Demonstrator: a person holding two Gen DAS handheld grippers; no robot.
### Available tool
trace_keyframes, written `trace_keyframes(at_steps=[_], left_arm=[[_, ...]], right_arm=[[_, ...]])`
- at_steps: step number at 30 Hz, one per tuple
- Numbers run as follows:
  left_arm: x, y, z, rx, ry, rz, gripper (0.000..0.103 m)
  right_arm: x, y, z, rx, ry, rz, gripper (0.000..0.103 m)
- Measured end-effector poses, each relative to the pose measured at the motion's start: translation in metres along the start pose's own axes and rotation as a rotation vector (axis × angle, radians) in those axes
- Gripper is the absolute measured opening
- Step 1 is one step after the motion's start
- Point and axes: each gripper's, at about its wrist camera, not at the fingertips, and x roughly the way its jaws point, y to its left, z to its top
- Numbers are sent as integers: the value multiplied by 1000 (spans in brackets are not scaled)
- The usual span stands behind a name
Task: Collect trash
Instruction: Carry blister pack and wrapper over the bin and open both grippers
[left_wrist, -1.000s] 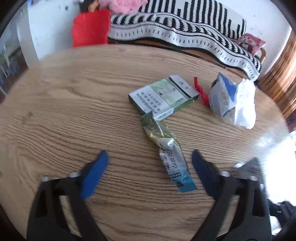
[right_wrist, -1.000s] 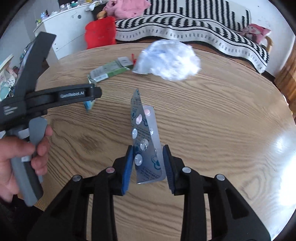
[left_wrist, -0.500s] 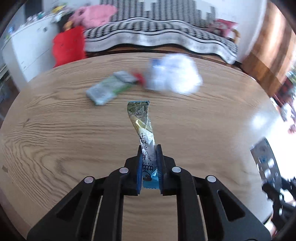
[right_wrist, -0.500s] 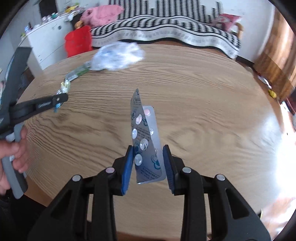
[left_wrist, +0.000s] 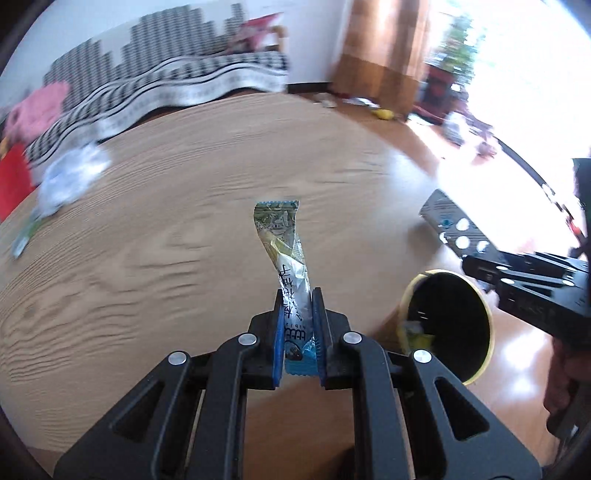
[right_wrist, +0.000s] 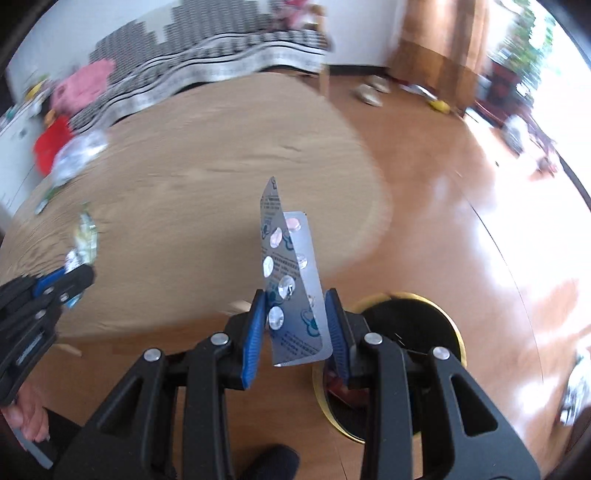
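Since half a second ago both my claws have swung right, off the middle of the worktop (left_wrist: 155, 221) and toward the floor beside it, where a yellow-rimmed bin (left_wrist: 448, 325) with a black liner has come into view.

My left claw (left_wrist: 298, 339) is clamped on the lower end of the snack wrapper (left_wrist: 286, 266), which stands up between the blue pads, above the worktop's near edge. The bin sits just to its right and lower, so I judge I should carry the wrapper rightward until its free end hangs over the dark opening before letting go; a light wrapper may flutter, so a low release is safer.

My right claw (right_wrist: 295, 325) grips the folded pill blister pack (right_wrist: 291, 288), with the bin (right_wrist: 454, 332) partly under its right finger. It looks nearly placed; I would nudge right and tilt down, then spread the fingers. The crumpled plastic bag (left_wrist: 70, 177) remains at the worktop's far left.
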Motion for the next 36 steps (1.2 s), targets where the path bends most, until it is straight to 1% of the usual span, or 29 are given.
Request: trace_keyframes(at_steps=[2, 6, 8, 12, 14, 18, 21, 27, 29, 30, 31, 35, 36], left_arm=[[2, -29, -2, 39, -4, -36, 13], [10, -77, -5, 95, 7, -91, 13], [14, -98, -8, 124, 11, -113, 13], [25, -123, -11, 152, 29, -150, 13], [29, -129, -13, 158, 39, -160, 13], [38, -136, -14, 167, 53, -169, 13], [44, -136, -15, 167, 66, -173, 13], [56, -135, -14, 156, 94, -185, 13], [61, -134, -12, 161, 99, -190, 13], [64, -136, -13, 165, 103, -194, 13], [65, -138, -14, 167, 107, -197, 13], [79, -137, -13, 166, 136, -229, 13], [84, -139, -14, 166, 150, -247, 13]], right_arm=[[2, -35, -13, 50, 18, -26, 33], [10, -85, -39, 124, 63, -62, 33], [20, -104, -52, 157, 109, -65, 33], [41, -130, -67, 213, 210, -77, 33], [52, -137, -71, 236, 257, -70, 33], [64, -139, -72, 235, 299, -78, 33], [68, -140, -74, 231, 317, -74, 33], [71, -138, -74, 228, 320, -73, 35], [74, -137, -74, 235, 320, -69, 48], [71, -138, -73, 236, 308, -73, 63], [68, -139, -72, 235, 295, -80, 68], [62, -147, -70, 267, 274, -82, 68], [60, -150, -70, 277, 267, -88, 68]])
